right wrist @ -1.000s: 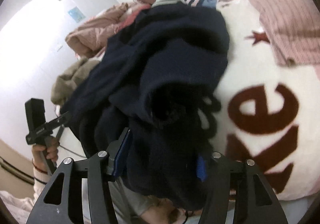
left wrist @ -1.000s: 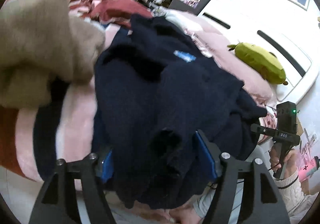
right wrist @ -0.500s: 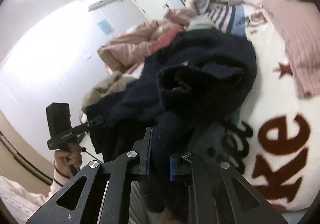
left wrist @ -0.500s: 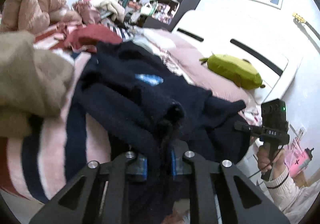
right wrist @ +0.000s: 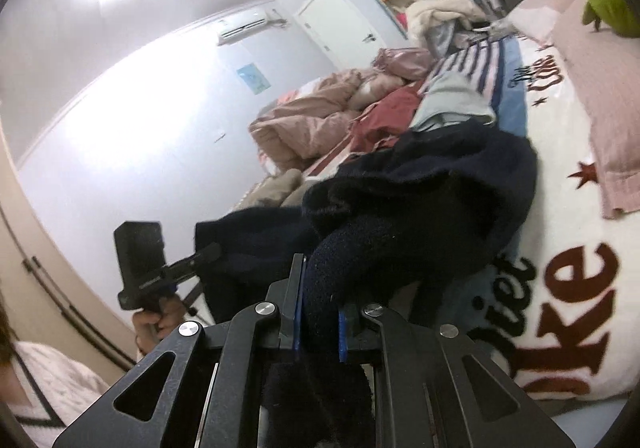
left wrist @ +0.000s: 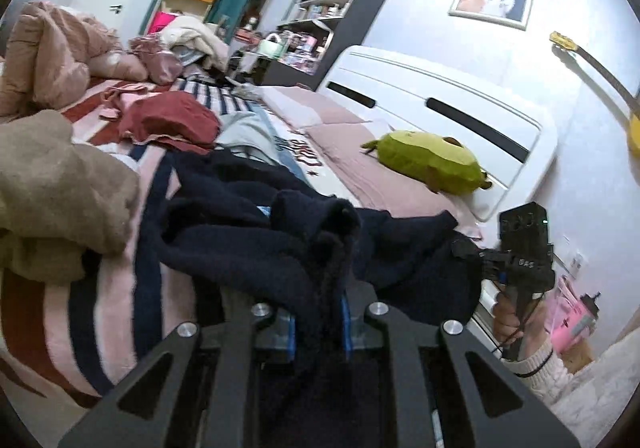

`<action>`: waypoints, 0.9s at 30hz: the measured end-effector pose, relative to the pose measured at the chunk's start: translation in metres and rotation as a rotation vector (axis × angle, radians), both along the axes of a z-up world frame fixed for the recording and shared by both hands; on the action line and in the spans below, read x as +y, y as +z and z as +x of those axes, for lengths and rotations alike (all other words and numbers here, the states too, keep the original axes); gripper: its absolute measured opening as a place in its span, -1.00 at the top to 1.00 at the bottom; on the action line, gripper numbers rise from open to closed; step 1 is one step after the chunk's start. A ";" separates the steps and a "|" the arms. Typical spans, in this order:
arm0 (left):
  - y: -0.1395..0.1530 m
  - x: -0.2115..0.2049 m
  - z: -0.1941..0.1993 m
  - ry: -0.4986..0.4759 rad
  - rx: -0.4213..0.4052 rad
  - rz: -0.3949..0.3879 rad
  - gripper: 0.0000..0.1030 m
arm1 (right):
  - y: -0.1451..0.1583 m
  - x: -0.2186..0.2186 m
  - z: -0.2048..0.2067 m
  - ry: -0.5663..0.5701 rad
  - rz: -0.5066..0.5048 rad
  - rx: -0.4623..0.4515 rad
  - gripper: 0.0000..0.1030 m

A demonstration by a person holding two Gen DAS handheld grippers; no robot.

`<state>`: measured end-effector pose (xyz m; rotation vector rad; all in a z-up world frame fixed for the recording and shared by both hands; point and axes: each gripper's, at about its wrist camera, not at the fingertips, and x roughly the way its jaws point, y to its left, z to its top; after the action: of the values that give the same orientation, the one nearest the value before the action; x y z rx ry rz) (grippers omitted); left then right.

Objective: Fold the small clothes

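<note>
Both grippers, spread wide a second ago, now pinch the navy sweater (left wrist: 256, 232): the left gripper (left wrist: 319, 322) and right gripper (right wrist: 319, 328) each clamp a bunched fold, lifting it off the striped blanket (left wrist: 116, 312) on the bed with its white headboard (left wrist: 448, 116) beside a green plush (left wrist: 432, 162).

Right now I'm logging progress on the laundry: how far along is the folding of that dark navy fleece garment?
Barely begun. Done: both ends are grasped, the left gripper and right gripper each shut on the dark navy fleece garment. In hand: it is bunched between them over the pink striped blanket, no fold visible. Left: spreading and folding it, then the maroon garment and tan fleece garment, both unfolded.
</note>
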<state>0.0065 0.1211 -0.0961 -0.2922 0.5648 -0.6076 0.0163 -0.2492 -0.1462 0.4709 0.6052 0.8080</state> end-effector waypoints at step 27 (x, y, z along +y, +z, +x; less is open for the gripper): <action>-0.070 -0.009 0.289 0.237 0.365 0.281 0.44 | -0.058 -0.042 0.262 -0.346 -0.265 0.356 0.85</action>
<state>0.2956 0.1121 -0.1657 -0.2007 0.9423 -0.2392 0.2782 -0.2913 -0.2039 0.4621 0.9174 0.3074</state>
